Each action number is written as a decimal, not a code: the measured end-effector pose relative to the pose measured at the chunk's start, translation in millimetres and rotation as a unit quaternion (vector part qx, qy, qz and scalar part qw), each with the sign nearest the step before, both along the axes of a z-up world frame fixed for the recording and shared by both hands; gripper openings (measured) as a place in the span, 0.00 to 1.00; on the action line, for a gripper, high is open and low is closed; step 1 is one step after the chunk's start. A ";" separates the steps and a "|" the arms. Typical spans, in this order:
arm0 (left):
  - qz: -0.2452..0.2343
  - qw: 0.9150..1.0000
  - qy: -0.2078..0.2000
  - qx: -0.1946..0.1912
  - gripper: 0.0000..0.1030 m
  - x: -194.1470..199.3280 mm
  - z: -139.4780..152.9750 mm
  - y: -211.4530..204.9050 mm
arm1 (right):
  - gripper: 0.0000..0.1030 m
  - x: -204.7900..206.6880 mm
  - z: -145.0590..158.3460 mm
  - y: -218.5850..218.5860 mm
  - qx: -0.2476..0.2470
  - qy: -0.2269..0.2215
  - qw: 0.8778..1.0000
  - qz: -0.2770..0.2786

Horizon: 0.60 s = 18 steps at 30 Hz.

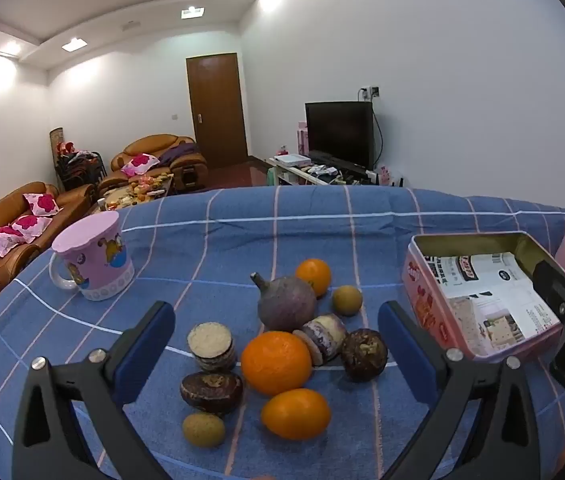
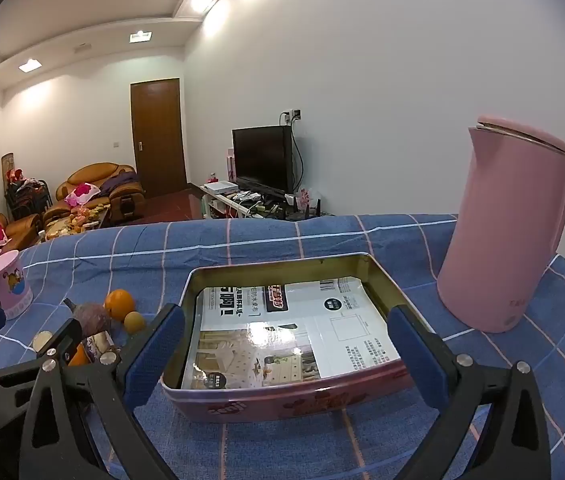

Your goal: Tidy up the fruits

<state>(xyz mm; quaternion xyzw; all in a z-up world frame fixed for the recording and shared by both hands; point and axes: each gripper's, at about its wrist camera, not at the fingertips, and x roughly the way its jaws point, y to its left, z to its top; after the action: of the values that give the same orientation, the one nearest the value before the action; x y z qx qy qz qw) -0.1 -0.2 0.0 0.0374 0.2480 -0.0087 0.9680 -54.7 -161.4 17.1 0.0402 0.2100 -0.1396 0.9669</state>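
Note:
A heap of fruit lies on the blue checked cloth: three oranges (image 1: 276, 362), a purple bulb-shaped fruit (image 1: 286, 302), two small tan round fruits (image 1: 347, 300), two dark brown ones (image 1: 211, 392) and cut pieces (image 1: 212, 346). My left gripper (image 1: 276, 316) is open just above and around the heap, touching nothing. An open pink tin (image 1: 430, 300) stands to the right, lined with printed paper, with no fruit in it. My right gripper (image 2: 286, 320) is open over the tin's (image 2: 282, 400) near wall, nothing between its fingers. The heap (image 2: 119, 303) shows at the left there.
A pink mug (image 1: 94, 256) with a lid stands at the left of the cloth. A tall pink kettle (image 2: 506, 232) stands right of the tin. The table's far edge runs behind them; beyond are sofas, a door and a television.

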 end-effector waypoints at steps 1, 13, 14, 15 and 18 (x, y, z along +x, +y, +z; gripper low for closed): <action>-0.001 1.000 0.001 -0.001 1.00 0.1 -0.1 0.0 | 0.99 0.0 0.0 0.0 -0.001 0.000 1.000 0.000; 0.001 1.000 0.001 -0.007 1.00 -0.1 -1.4 2.5 | 0.99 -2.1 0.6 -1.0 0.001 -0.006 1.000 -0.002; 0.001 1.000 0.001 -0.006 1.00 -0.2 -1.6 1.9 | 0.99 -0.6 1.7 -0.7 0.002 -0.005 1.000 -0.001; -0.001 1.000 0.001 -0.007 1.00 -0.3 -1.5 2.4 | 0.99 -0.2 2.1 -0.4 0.002 -0.005 1.000 -0.001; -0.003 1.000 0.000 -0.005 1.00 -1.6 -0.9 1.6 | 0.99 -0.4 1.9 -0.1 0.002 -0.005 1.000 -0.001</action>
<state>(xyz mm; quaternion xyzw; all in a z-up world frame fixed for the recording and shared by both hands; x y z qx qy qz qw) -1.7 1.4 -0.9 0.0332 0.2476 -0.0129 0.9682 -55.1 -161.6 19.0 0.0434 0.2053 -0.1395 0.9677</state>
